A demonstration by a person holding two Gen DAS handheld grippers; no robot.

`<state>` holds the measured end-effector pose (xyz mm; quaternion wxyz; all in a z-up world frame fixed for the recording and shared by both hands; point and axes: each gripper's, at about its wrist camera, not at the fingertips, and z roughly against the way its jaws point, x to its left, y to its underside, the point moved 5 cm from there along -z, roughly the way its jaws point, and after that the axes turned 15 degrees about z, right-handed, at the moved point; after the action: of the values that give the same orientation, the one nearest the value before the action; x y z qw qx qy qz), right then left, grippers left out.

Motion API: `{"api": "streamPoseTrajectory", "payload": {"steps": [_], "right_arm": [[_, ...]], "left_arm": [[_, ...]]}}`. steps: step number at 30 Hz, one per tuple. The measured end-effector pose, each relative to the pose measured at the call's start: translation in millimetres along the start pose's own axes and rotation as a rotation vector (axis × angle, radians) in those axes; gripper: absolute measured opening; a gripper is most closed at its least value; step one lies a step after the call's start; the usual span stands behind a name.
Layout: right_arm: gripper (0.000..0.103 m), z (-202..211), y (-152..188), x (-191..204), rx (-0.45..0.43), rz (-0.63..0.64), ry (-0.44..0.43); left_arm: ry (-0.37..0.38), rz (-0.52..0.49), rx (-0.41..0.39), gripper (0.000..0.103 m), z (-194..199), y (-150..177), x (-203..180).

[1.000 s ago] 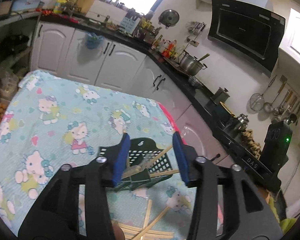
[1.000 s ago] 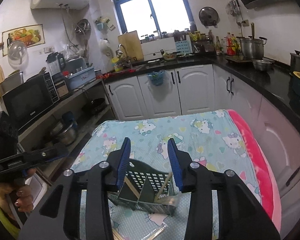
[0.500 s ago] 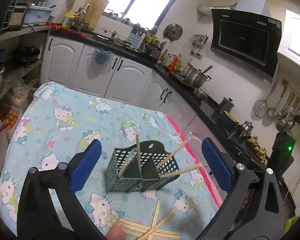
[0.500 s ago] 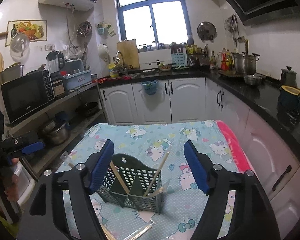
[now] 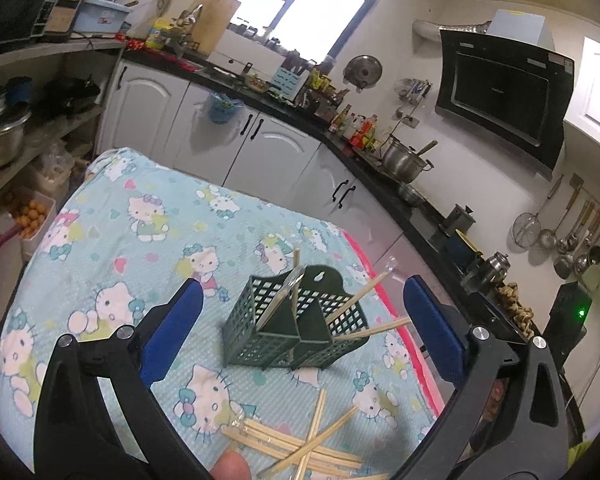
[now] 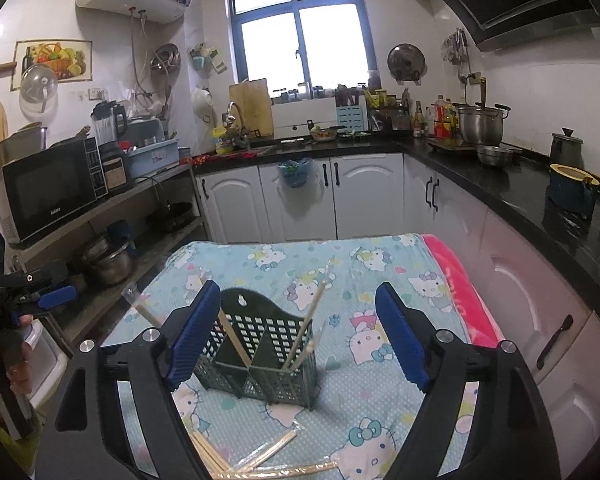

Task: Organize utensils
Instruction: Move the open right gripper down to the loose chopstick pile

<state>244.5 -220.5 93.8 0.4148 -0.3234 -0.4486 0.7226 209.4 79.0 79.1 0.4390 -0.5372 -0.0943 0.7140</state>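
Note:
A dark green mesh utensil caddy [image 5: 296, 330] stands on the Hello Kitty tablecloth [image 5: 140, 240], with several wrapped wooden chopsticks [image 5: 358, 304] leaning out of its compartments. It also shows in the right wrist view [image 6: 262, 354]. A loose pile of wrapped chopsticks [image 5: 300, 446] lies on the cloth in front of the caddy, also low in the right wrist view [image 6: 256, 456]. My left gripper [image 5: 300, 328] is open and empty, held above the table with the caddy between its fingers in view. My right gripper [image 6: 296, 340] is open and empty, facing the caddy.
A pink band [image 6: 464, 292] marks the table's right edge. White cabinets [image 6: 300, 196] and black counters [image 6: 500, 184] ring the table. Shelves with a microwave [image 6: 52, 188] and pots stand at the left. The other handheld gripper [image 6: 32, 296] shows at far left.
Both grippers went from nearly shut to wide open. Both views pulled back and up a little, so more of the caddy and the loose chopsticks shows.

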Motion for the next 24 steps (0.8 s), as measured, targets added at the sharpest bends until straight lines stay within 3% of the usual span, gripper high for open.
{"api": "streamPoseTrajectory", "payload": {"steps": [24], "right_arm": [[0.08, -5.0, 49.2, 27.6, 0.089, 0.069, -0.031]], "left_arm": [[-0.048, -0.041, 0.09, 0.092, -10.6, 55.6, 23.1]]}}
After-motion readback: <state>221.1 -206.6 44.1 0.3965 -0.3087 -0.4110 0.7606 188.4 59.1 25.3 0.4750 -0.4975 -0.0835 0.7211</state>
